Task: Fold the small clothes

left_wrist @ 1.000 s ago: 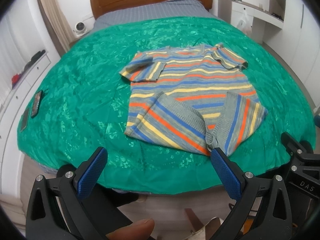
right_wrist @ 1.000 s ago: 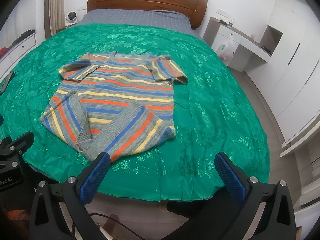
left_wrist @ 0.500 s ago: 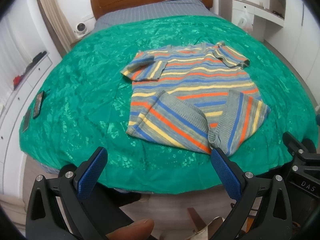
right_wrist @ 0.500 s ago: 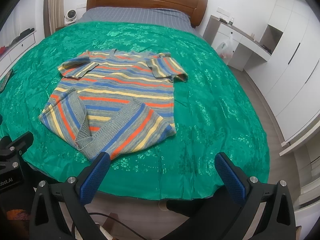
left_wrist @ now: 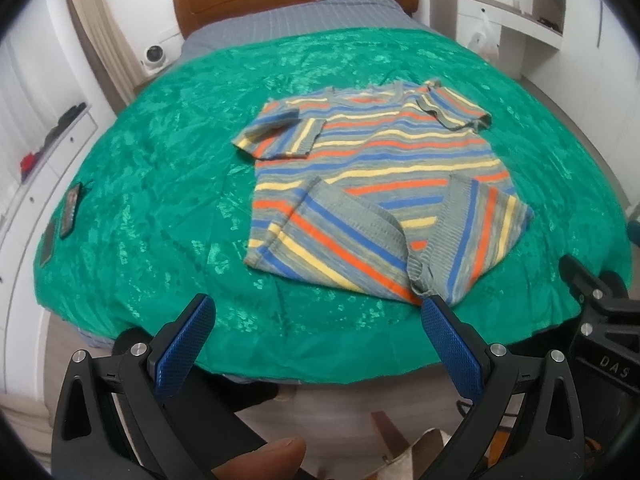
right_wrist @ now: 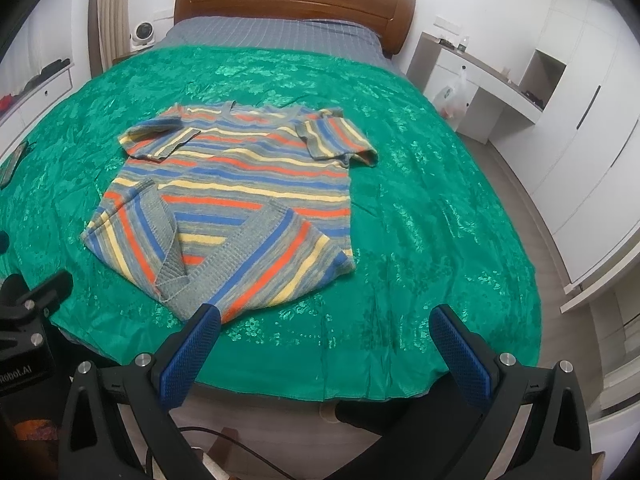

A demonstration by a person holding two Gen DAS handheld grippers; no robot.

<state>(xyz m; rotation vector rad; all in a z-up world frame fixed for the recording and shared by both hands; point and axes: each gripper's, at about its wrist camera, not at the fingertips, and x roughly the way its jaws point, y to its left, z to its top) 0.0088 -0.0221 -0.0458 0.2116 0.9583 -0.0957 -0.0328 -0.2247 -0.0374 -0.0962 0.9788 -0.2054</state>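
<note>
Lying flat on the green cover (left_wrist: 160,184) of a bed (right_wrist: 280,36), a striped shirt (left_wrist: 372,184) rests near the foot edge, neckline toward the wooden headboard (right_wrist: 292,4). Left to right: two dark flat items (left_wrist: 70,210), too small to identify, sit at the cover's left margin; the left sleeve (left_wrist: 276,136) is folded inward onto the body; both lower hem corners are turned up diagonally, meeting near the middle of the hem (left_wrist: 420,276); the right sleeve (right_wrist: 336,136) is folded inward likewise. The left gripper (left_wrist: 316,344) hangs short of the foot edge, fingers spread wide, holding nothing. The right gripper (right_wrist: 326,346) is beside it, also spread wide and empty, its left fingertip (right_wrist: 200,332) overlapping the hem in view; contact cannot be judged.
</note>
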